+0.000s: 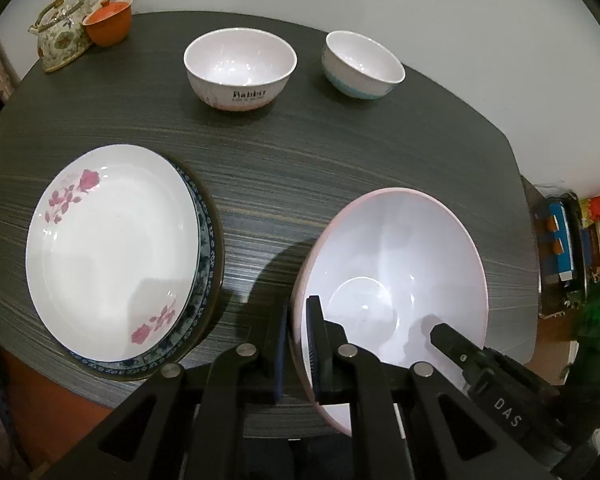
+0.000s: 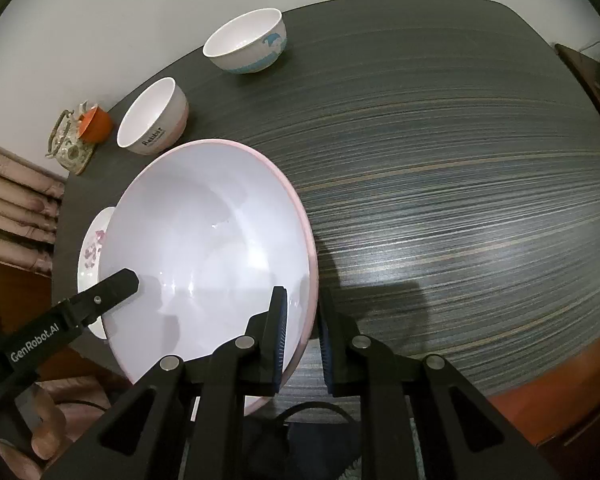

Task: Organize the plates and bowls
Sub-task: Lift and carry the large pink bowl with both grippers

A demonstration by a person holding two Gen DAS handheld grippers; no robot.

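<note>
1. Carrying the big bowl [image 1: 392, 248] two-handed, near the front edge of the table [image 1: 300, 160], just right of the stacked plates [image 1: 112, 248].
2. Left gripper [image 1: 298, 320] clamped on the bowl's left rim, one pad inside, one outside.
3. Right gripper [image 2: 303, 304] pinched shut on the opposite rim in the same way, inner pad flat on the wall.
4. Cannot tell whether the bowl's foot rests on the table or hangs just above it (a shadow to its left hints at a small gap, no more).
5. Step in hand, by judgement: placing the big bowl as the base for a bowl stack, with the plates seemingly sorted already, floral one on top of a blue-patterned one.
6. Left to do, likely: nesting the Rabbit bowl [image 1: 240, 68] and the blue bowl [image 1: 362, 66], both upright, apart from each other and well back from the big bowl.
7. Next move calls for:
   - keeping both rims level while setting down;
   - keeping clear of the plates' edge;
   - letting go with both hands together, so as not to tip a wide, shallow-footed bowl;
   - then reaching back for one small bowl by its rim.
</note>
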